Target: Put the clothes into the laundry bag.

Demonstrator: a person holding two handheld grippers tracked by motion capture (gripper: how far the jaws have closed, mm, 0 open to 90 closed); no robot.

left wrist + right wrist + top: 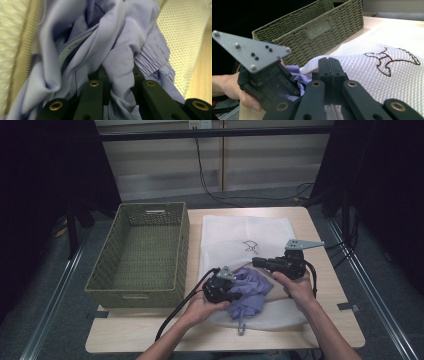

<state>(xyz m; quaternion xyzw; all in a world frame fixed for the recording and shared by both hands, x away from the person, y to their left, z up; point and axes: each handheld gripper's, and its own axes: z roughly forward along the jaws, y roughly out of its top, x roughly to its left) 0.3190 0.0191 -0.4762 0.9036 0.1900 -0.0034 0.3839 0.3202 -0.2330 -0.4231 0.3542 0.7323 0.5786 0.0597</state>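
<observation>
Item: lavender garment (250, 292), thin woven cloth with an elastic gathered hem, lower centre of the high view, bunched at the mouth of the white mesh laundry bag (245, 237). Judged light, limp and somewhat slick; it will sag and trail from whatever point you pinch, and a drawstring-like tail hangs toward the near edge of the counter (330, 330).

Your left gripper (235, 296): fingers pinching a twisted fold of that cloth, seen rising between them in the left gripper view (120, 82). A thick fold like this one, or the elastic hem, holds better than a single layer.

Your right gripper (329, 72): fingers pressed together on the bag's mesh edge, holding the opening up. The mesh looks soft, floppy and easily snagged, so grip its seam.

Beyond, upper left of the high view: olive woven basket (145, 250), stiff, empty, just beside the bag.
</observation>
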